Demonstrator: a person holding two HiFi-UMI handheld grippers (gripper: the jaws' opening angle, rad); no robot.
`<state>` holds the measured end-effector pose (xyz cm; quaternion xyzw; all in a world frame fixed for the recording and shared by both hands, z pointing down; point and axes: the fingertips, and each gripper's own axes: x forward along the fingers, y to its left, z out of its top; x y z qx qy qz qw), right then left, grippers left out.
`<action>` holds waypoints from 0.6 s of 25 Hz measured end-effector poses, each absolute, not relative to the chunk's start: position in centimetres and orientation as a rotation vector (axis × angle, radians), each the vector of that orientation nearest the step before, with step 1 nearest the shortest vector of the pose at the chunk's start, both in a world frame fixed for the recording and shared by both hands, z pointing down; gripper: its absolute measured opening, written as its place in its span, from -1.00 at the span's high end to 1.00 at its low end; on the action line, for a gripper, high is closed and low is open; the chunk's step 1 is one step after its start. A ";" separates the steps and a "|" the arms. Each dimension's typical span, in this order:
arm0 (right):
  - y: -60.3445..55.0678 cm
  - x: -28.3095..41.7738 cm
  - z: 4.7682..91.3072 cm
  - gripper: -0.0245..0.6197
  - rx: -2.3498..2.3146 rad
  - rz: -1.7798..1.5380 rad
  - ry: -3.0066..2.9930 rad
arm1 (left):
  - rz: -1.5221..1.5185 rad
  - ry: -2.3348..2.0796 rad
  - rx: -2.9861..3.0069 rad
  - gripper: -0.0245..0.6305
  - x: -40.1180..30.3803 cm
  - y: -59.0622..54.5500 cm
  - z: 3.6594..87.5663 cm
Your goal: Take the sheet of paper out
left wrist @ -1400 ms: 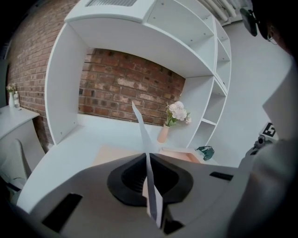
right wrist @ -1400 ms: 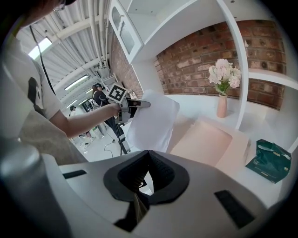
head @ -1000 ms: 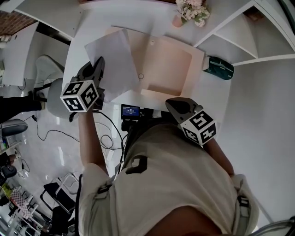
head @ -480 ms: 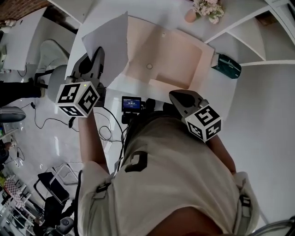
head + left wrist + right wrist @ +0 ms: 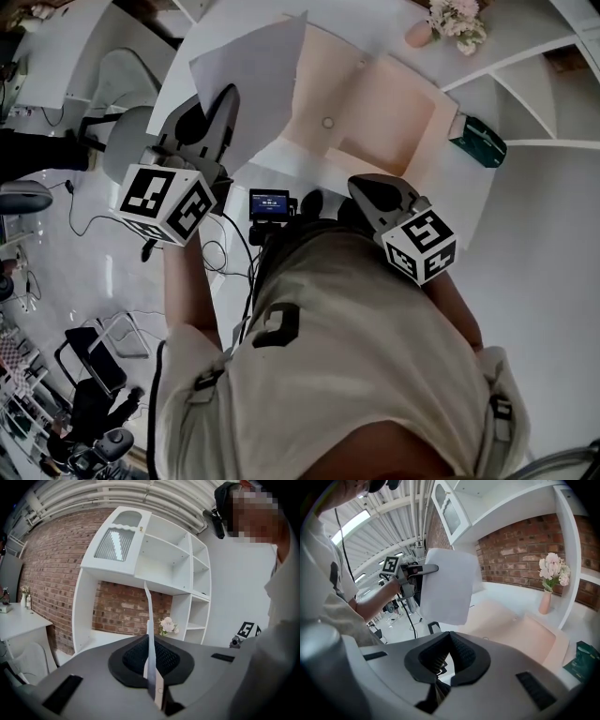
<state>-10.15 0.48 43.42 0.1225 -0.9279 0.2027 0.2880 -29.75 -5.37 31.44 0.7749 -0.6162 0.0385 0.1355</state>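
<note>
A white sheet of paper (image 5: pixel 258 70) hangs in the air above the left part of the open pink folder (image 5: pixel 394 103), which lies flat on the white desk. My left gripper (image 5: pixel 225 98) is shut on the sheet's near edge. In the left gripper view the paper (image 5: pixel 149 620) stands edge-on, pinched between the pads of the left gripper (image 5: pixel 150 641). My right gripper (image 5: pixel 364 186) hovers at the desk's near edge, shut and holding nothing. The right gripper view shows the lifted paper (image 5: pixel 447 585) held by the left gripper (image 5: pixel 433 567), beyond the closed jaws of the right gripper (image 5: pixel 449 638).
A pink vase of flowers (image 5: pixel 457 17) stands at the desk's back, beside white shelves (image 5: pixel 525 66). A teal object (image 5: pixel 483 141) lies right of the folder. A small screen device (image 5: pixel 269 203) sits at the desk's front edge. A chair (image 5: pixel 127 150) and cables are on the floor at left.
The left gripper has risen and carried the paper up off the folder, tilting it more upright. The right gripper shifted slightly along the desk's near edge.
</note>
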 end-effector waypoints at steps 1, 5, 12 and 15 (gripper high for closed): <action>0.7 -10.3 43.4 0.87 0.324 0.535 -2.480 | 0.102 -1.782 2.252 0.88 -29.7 -5.1 31.2; 1.3 -11.1 43.3 0.87 0.308 0.518 -2.486 | 0.056 -1.748 2.271 0.88 -29.5 -4.5 30.5; 1.9 -11.2 43.5 0.87 0.302 0.522 -2.482 | 0.049 -1.710 2.313 0.88 -28.5 -4.5 30.1; 2.2 -10.9 43.6 0.87 0.323 0.546 -2.478 | 0.063 -1.693 2.311 0.88 -28.3 -4.8 30.5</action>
